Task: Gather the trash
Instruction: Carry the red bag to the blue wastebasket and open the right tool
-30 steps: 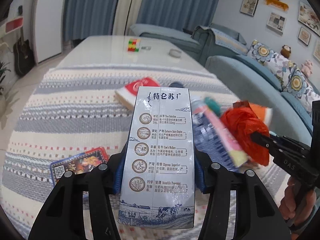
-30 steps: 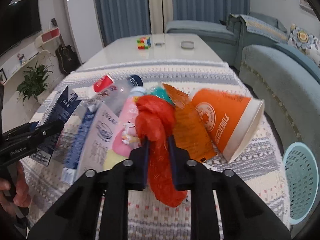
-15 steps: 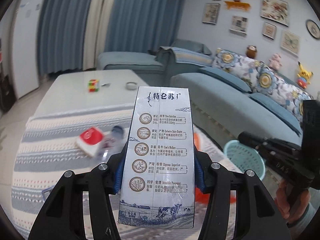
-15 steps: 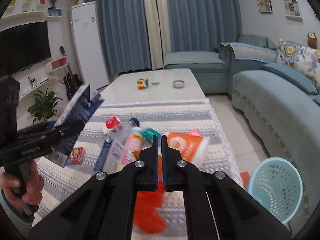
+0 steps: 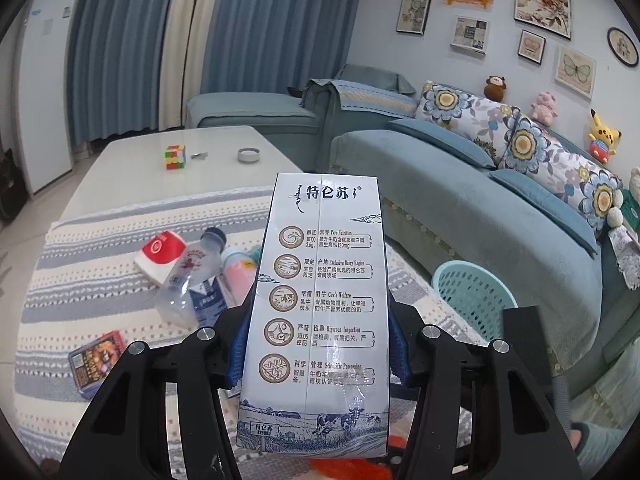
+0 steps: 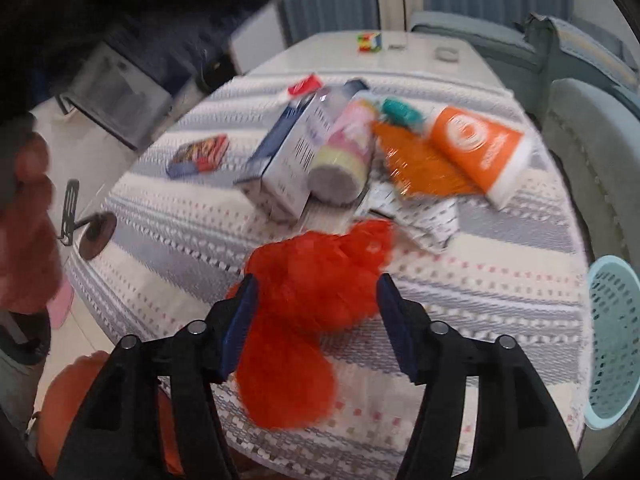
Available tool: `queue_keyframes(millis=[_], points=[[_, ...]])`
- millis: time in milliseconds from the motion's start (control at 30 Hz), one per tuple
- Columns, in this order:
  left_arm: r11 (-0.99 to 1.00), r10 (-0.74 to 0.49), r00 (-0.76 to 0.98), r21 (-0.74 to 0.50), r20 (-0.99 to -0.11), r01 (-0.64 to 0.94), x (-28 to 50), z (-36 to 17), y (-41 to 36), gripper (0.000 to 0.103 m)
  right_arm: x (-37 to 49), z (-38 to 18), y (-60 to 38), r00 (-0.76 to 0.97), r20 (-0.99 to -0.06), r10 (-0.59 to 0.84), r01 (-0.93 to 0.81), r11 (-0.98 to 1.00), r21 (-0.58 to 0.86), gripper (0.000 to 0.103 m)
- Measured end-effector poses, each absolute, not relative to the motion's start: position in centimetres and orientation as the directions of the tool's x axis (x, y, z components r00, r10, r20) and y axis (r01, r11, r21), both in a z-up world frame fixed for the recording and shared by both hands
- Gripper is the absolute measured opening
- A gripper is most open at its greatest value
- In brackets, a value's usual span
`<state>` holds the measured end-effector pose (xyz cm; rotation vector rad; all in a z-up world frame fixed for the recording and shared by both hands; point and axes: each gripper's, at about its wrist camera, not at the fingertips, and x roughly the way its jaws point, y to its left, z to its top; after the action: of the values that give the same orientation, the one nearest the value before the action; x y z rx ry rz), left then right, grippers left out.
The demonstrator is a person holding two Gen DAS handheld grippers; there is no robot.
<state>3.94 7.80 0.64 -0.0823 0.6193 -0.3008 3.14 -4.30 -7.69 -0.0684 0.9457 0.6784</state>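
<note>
left gripper (image 5: 318, 344): jaws clamped on the milk carton (image 5: 320, 312), pads on its two narrow sides; carton stands upright in the grip, long axis along the jaws, printed face to the camera, foil-grey with blue trim, undented; it's lifted clear of the tabletop (image 5: 120, 160) and the striped cloth (image 5: 100, 292); teal basket (image 5: 472, 296) sits on the floor off the tabletop's right edge, ahead and right of the carton, so the left hand looks nearer to a drop there.

right gripper (image 6: 316, 320): jaws have just been opening, now parted; red plastic bag (image 6: 308, 312) lies crumpled on the cloth between them near the front edge, pads apparently not pressing it, though blur makes contact hard to call; reads as let go on the cloth, not binned; basket (image 6: 612, 340) is far right of these jaws.

rest of the pile mid-cloth: orange cup (image 6: 476, 152) on its side, clear bottle (image 5: 192, 276), small blue box (image 6: 288, 156), flat tin (image 6: 200, 154).
</note>
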Motion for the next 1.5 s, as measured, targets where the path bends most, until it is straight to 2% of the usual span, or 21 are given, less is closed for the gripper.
queue_keyframes(millis=[133,300,367,400,467,633,833,1033,1267,1500], points=[[0.955,-0.297,0.769,-0.186,-0.566,0.231,4.1,0.0,8.8,0.052,4.2,-9.0,-3.3,0.38,-0.778,0.501,-0.551,0.798,0.245,0.07],[0.956,-0.293,0.766,-0.202,-0.572,0.215,4.3,-0.6,9.6,0.052,4.3,-10.6,-3.1,0.363,-0.772,0.521,-0.557,0.786,0.268,0.071],[0.955,-0.295,0.764,-0.211,-0.574,0.21,4.4,-0.7,9.7,0.052,3.7,-10.3,-3.2,0.368,-0.758,0.538,-0.579,0.771,0.265,0.057],[0.954,-0.297,0.763,-0.213,-0.575,0.21,4.4,-0.7,9.6,0.052,3.6,-10.1,-3.5,0.37,-0.746,0.554,-0.588,0.761,0.274,0.045],[0.954,-0.296,0.764,-0.209,-0.574,0.213,4.4,-0.5,9.3,0.052,3.1,-9.5,-4.4,0.387,-0.723,0.573,-0.589,0.757,0.284,0.034],[0.951,-0.308,0.774,-0.19,-0.553,0.242,4.4,1.3,7.4,0.052,2.2,-5.8,-9.0,0.539,-0.661,0.522,-0.52,0.824,0.227,0.031],[0.937,-0.348,0.782,-0.153,-0.517,0.315,5.3,3.9,2.5,0.052,2.0,-0.9,-16.5,0.72,-0.571,0.394,-0.376,0.914,0.156,0.031],[0.905,-0.408,0.751,-0.122,-0.518,0.408,7.4,4.7,-4.8,0.052,2.2,0.9,-26.0,0.835,-0.52,0.181,-0.118,0.981,0.152,0.031],[0.856,-0.484,0.667,-0.147,-0.566,0.496,10.4,2.0,-13.3,0.052,2.8,-1.9,-35.2,0.82,-0.569,-0.065,0.195,0.966,0.17,0.031],[0.806,-0.529,0.529,-0.198,-0.664,0.557,13.8,-4.4,-20.5,0.052,3.6,-8.4,-40.6,0.716,-0.682,-0.149,0.361,0.915,0.18,0.031]])
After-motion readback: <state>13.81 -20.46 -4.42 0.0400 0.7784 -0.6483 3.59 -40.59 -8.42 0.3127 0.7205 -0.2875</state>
